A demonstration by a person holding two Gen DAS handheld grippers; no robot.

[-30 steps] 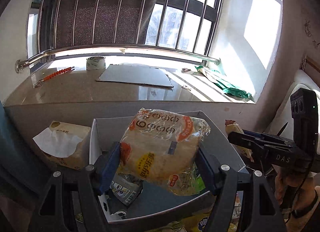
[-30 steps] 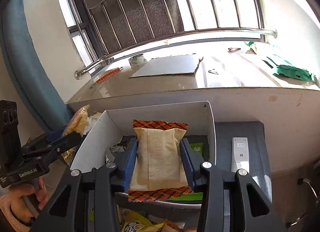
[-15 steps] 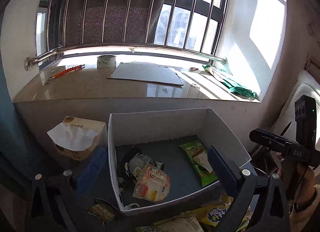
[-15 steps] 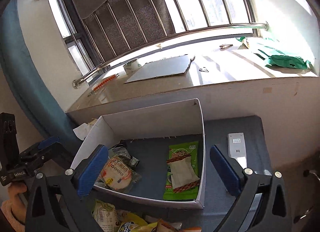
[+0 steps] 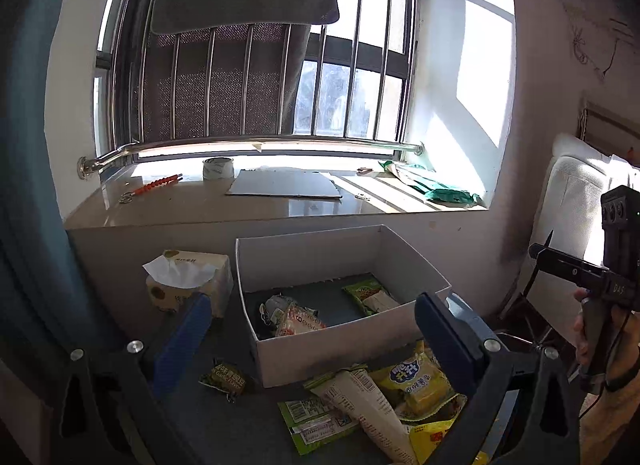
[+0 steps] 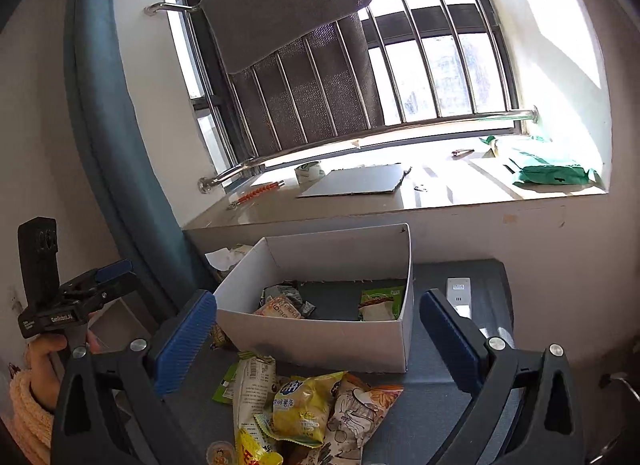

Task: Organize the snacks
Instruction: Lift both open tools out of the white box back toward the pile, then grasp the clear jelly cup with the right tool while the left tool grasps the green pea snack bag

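A white cardboard box point(image 5: 344, 341) point(image 6: 320, 335) sits on a dark grey table below the windowsill. Inside lie an orange-and-white snack packet point(image 5: 298, 321) point(image 6: 278, 308) at the left and a green packet point(image 5: 370, 297) point(image 6: 380, 305) at the right. A pile of loose snack packets point(image 5: 384, 397) point(image 6: 304, 409) lies on the table in front of the box. My left gripper point(image 5: 312, 329) is open and empty, held back above the pile. My right gripper point(image 6: 318, 329) is open and empty, also in front of the box.
A tissue box point(image 5: 188, 285) stands left of the white box. A white remote point(image 6: 458, 297) lies right of it. The windowsill holds a grey board point(image 5: 286, 189), a tape roll point(image 5: 218, 168) and green bags point(image 6: 552, 173). A small green packet point(image 5: 224, 379) lies at the box's left front corner.
Both grippers opened and let their packets fall into the box, the orange-and-white one at left, the green one at right. Both then pulled back and up, away from the box.
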